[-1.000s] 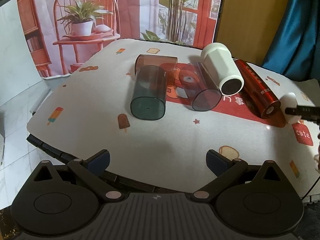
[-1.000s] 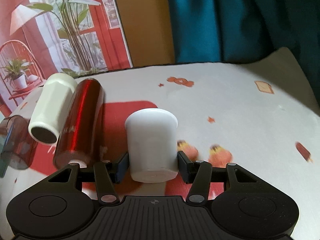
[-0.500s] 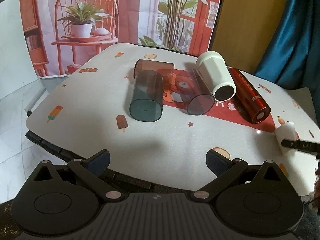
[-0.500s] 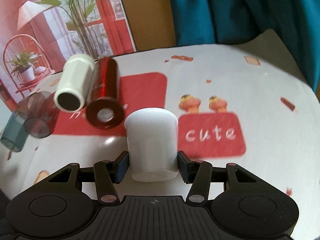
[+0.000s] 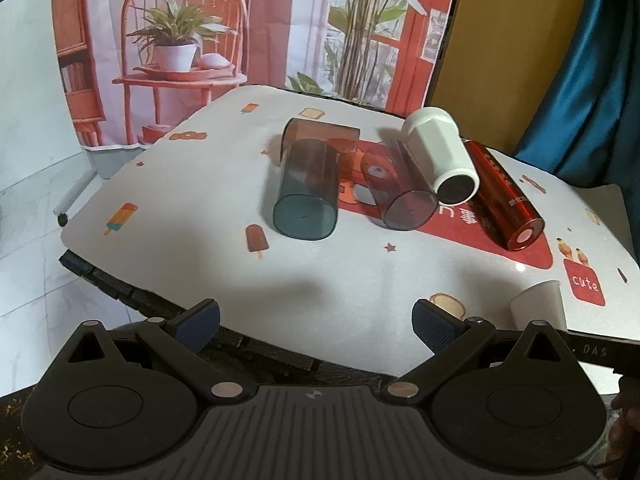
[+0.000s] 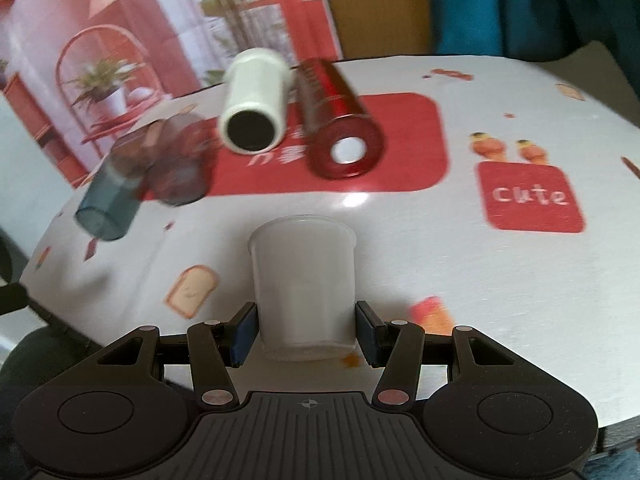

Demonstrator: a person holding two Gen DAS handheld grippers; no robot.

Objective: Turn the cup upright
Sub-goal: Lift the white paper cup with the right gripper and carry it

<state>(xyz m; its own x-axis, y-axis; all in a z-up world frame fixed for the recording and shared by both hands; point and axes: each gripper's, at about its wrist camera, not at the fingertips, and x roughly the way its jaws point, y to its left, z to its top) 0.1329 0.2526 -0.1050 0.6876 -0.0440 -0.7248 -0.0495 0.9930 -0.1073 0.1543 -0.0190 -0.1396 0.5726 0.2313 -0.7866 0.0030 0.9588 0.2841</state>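
Note:
A small white plastic cup point(image 6: 305, 288) stands between the fingers of my right gripper point(image 6: 306, 334), rim up, near the table's front edge. The pads look slightly apart from its sides; whether they grip it is unclear. The same cup shows at the lower right in the left wrist view point(image 5: 538, 307). My left gripper point(image 5: 316, 320) is open and empty, held above the table's near edge. Several other cups lie on their sides farther back: a teal cup point(image 5: 306, 196), a brown cup point(image 5: 320, 138), a smoky purple cup point(image 5: 400, 192), a white cup point(image 5: 442, 156) and a red cup point(image 5: 502, 198).
A white patterned tablecloth point(image 5: 192, 184) covers the table, with a red patch point(image 6: 400, 140) under the lying cups. A printed backdrop point(image 5: 240, 28) and a blue curtain point(image 5: 592, 80) stand behind. The table's near edge drops to a tiled floor on the left.
My right gripper has carried the white cup toward the table's front edge and brought it down near the cloth. Its rim now faces up. The left gripper stayed open and barely moved.

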